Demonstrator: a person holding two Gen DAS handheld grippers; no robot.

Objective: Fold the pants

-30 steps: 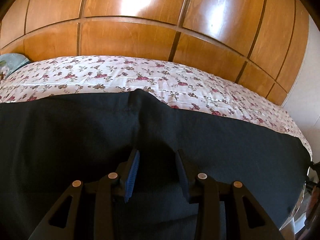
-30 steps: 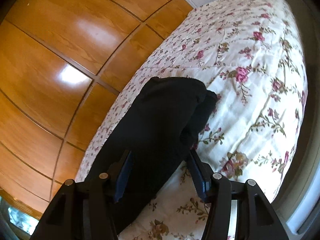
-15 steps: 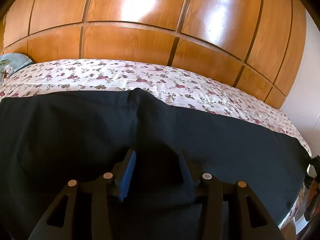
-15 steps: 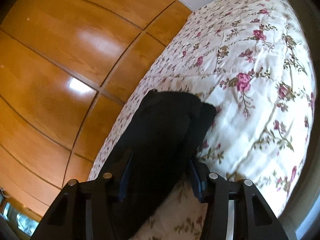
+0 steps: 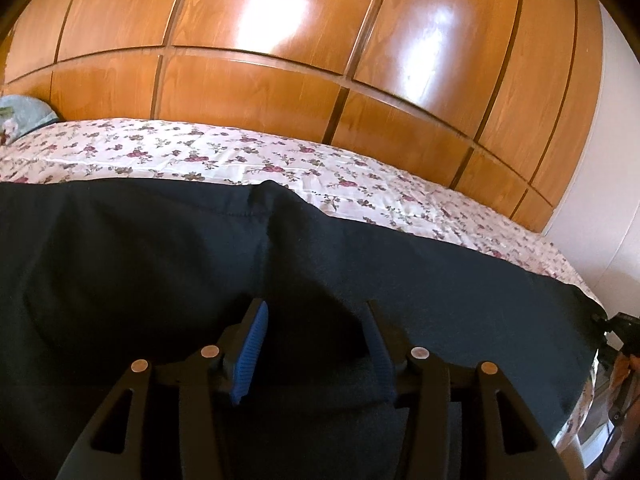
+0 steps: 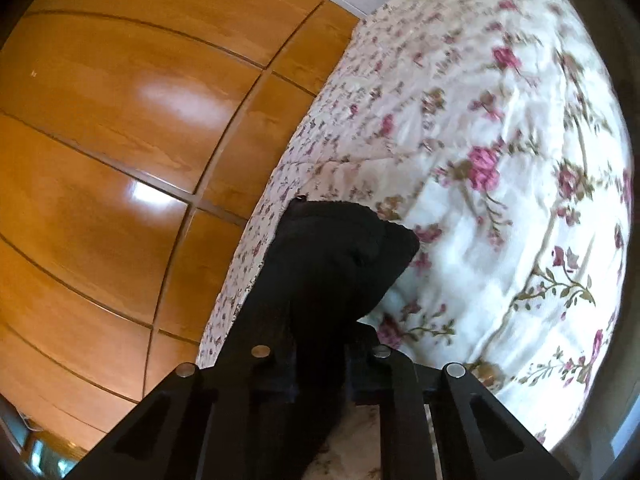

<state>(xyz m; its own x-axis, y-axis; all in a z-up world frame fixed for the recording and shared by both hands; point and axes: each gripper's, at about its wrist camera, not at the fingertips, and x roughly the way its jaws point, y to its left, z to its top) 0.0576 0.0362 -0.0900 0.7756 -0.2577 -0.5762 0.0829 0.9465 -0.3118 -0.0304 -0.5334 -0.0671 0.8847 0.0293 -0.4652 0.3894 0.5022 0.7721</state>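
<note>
— Since a second ago the right gripper (image 6: 320, 364) has been closing, and now its jaws pinch a bunched end of the pants (image 6: 332, 264). And the left one?

— Its jaws have just been opening. The left gripper (image 5: 316, 344) now stands spread, black cloth lying between the blue pads (image 5: 250, 354), which don't press it.

— How many garments?

— One pair of pants (image 5: 160, 272), black, spread wide across the near side of the bed (image 5: 224, 152). The end held on the right rises off the cover in a crumpled fold.

— What's underneath?

— One bedspread (image 6: 500, 216), white with pink roses and green stems. Beyond it, at the far left corner in the left view, one pale blue pillow (image 5: 24, 114).

— And the room?

— Glossy wooden panels (image 5: 280, 48) run along the far side of the bed, with window light reflected on them. A white wall (image 5: 612, 152) stands at the right.
</note>
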